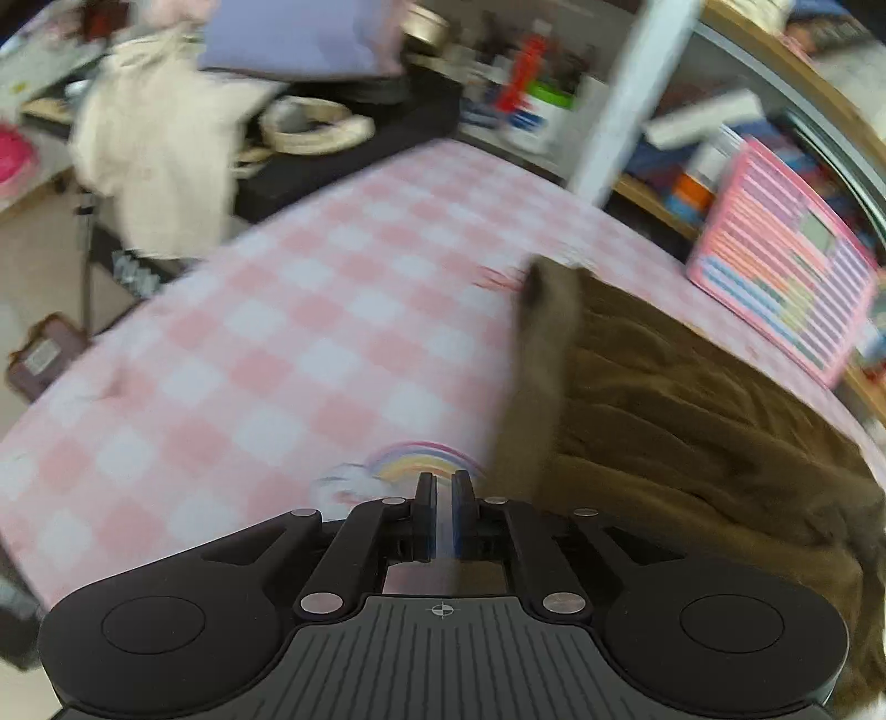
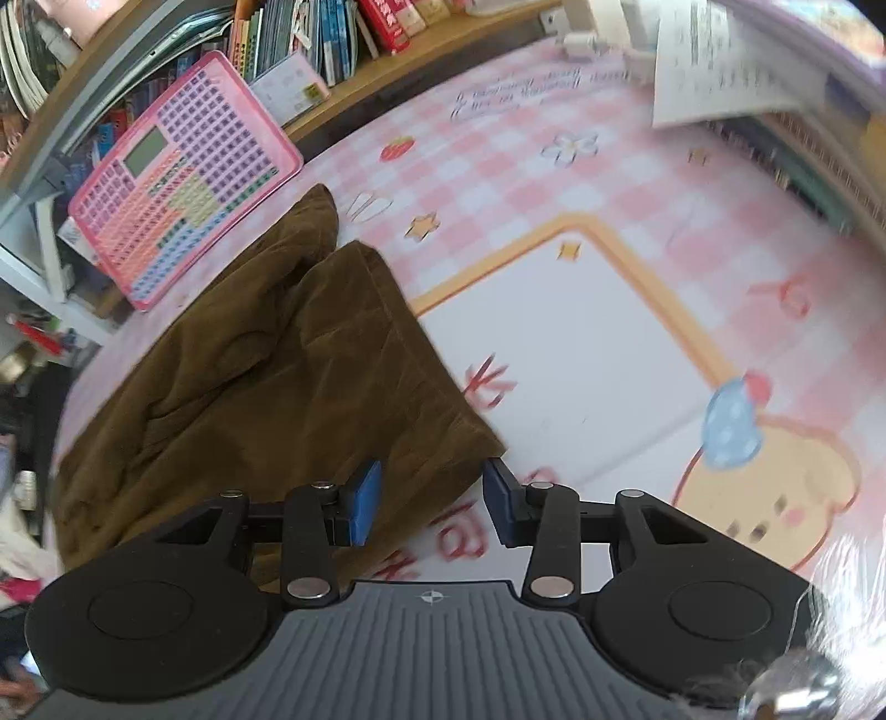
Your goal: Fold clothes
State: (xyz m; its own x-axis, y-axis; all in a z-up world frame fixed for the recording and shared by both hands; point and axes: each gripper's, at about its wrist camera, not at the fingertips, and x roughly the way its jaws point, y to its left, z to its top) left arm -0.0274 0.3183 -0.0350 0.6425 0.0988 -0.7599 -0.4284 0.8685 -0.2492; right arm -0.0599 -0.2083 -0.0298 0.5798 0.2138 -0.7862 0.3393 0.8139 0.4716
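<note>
**On the pink mat: brown garment bunched, both tongs empty**

On the checked mat [image 1: 266, 332], brown garment [image 2: 266, 354] heaped at the side nearest the shelves, two folded ends pointing toward the pink board [image 2: 183, 177]. Wide bare mat left of the heap in the left view; in the right view, open mat with a white framed panel [image 2: 565, 343] on the other side. Left gripper [image 1: 441, 498] pressed together, nothing between, over the rainbow print [image 1: 421, 459], just beside the garment's edge. Right gripper [image 2: 432, 498] spread, pads clear of cloth, garment's corner beneath the gap. Only the left view: cream cloth [image 1: 155, 166] hanging past the mat's far edge. Only the right view: books [image 2: 332, 39] and a printed sheet [image 2: 714, 61]. Mat lettering blurred, unreadable.
</note>
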